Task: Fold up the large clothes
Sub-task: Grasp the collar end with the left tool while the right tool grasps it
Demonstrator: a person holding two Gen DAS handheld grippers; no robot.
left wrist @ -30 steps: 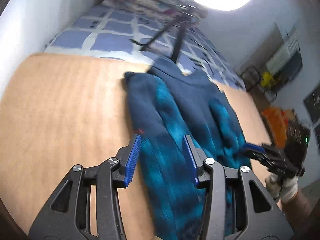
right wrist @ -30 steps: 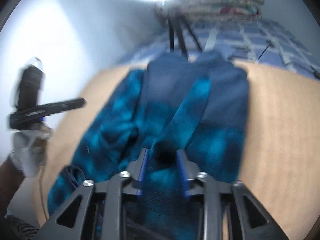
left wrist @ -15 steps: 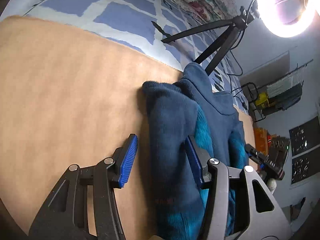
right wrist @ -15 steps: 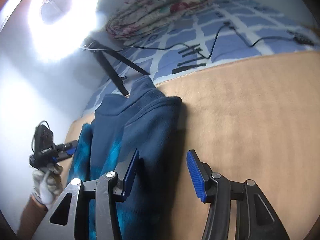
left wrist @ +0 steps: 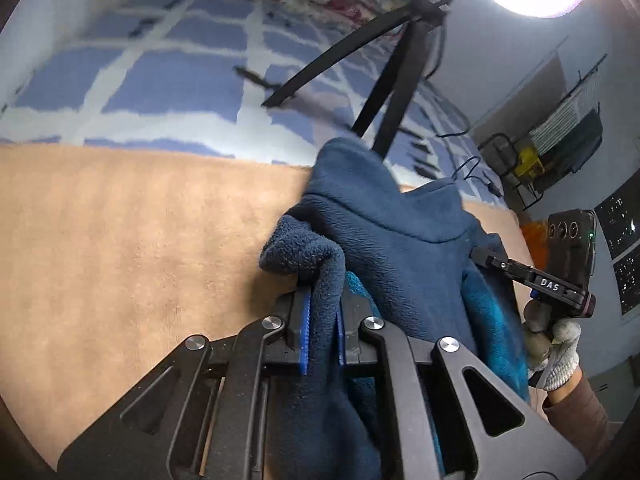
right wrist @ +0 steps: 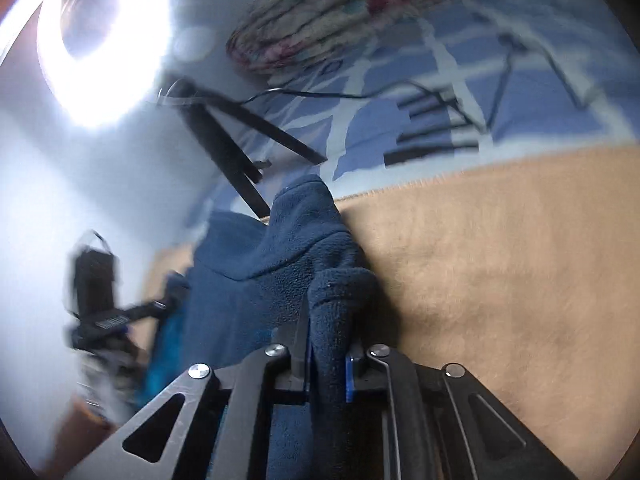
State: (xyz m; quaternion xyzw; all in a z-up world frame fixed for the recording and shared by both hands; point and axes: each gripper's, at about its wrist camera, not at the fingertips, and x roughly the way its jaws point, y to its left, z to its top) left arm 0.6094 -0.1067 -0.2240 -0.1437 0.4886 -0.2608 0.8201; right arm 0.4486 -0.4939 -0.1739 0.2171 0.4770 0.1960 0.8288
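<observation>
A: What is seen nearest in the left wrist view?

B: The left gripper [left wrist: 322, 332] is seen closing, its blue pads already clamped on a bunched fold of the dark blue fleece garment [left wrist: 400, 240]. A like fold at the garment's other edge is pinched by the closing right gripper [right wrist: 326, 364].

A: Where is the garment laid?

B: It is spread on a tan blanket [left wrist: 120, 240], with brighter teal fabric showing under the dark layer. Its collar is raised at the far end, near the blanket's edge.

A: And beyond that?

B: A blue-and-white checked bedcover [left wrist: 160, 88] is seen, with the black legs of a tripod [left wrist: 384, 80] planted on it. Farthest off, a lit ring light [right wrist: 100, 40] and a folded patterned quilt [right wrist: 340, 12] are made out, the latter blurred.
</observation>
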